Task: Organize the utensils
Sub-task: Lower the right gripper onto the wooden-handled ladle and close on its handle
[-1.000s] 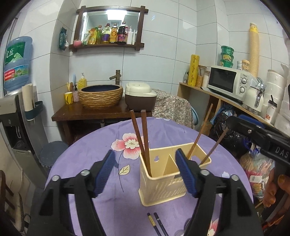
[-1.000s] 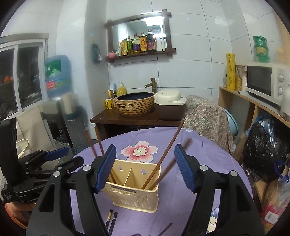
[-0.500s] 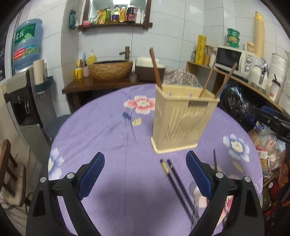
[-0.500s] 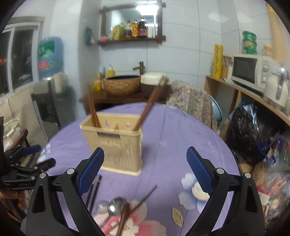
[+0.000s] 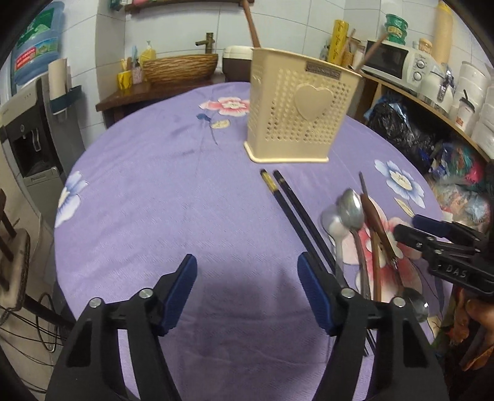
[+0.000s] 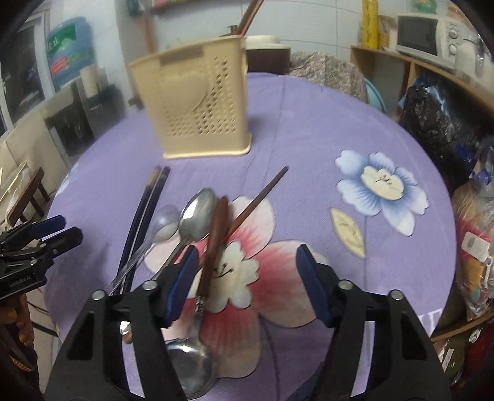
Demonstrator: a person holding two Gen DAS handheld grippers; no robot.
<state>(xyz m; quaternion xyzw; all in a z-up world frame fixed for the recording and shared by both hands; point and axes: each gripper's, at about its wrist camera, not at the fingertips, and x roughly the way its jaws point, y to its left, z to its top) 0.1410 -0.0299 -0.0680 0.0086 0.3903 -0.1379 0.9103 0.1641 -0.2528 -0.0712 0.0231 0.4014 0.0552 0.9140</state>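
Purple flowered cloth covers the round desk [image 5: 154,185], and the cream perforated holder [image 5: 298,108] stands upright toward its far side. Brown chopsticks [image 6: 247,17] already lean out of the holder's top, at both ends of it, so part of the sorting looks done. How many are inside cannot be counted from here.

What is left lies loose on the cloth on the near side of the holder. A pair of black chopsticks [image 5: 296,216] lie side by side and touching, their long axis running from just in front of the holder's base back toward the near edge, gold-banded ends pointing at the holder. Just beside them, two steel spoons [image 6: 185,220] lie bowls toward the holder, handles trailing to the near edge. A brown-handled utensil [image 6: 214,240] lies roughly parallel to them, and a single brown chopstick [image 6: 262,194] crosses it on a slant, its tip aimed to the right of the holder. A further steel spoon bowl [image 6: 191,367] sits at the near edge, partly hidden. I judge the job to be somewhere near halfway.

Left tongs [image 5: 247,290] hang wide apart over bare cloth, gripping nothing, with the black chopsticks running past the right pad. Right tongs [image 6: 245,282] are also spread wide and empty, poised low over the pile, with the brown-handled utensil just inside the left pad.
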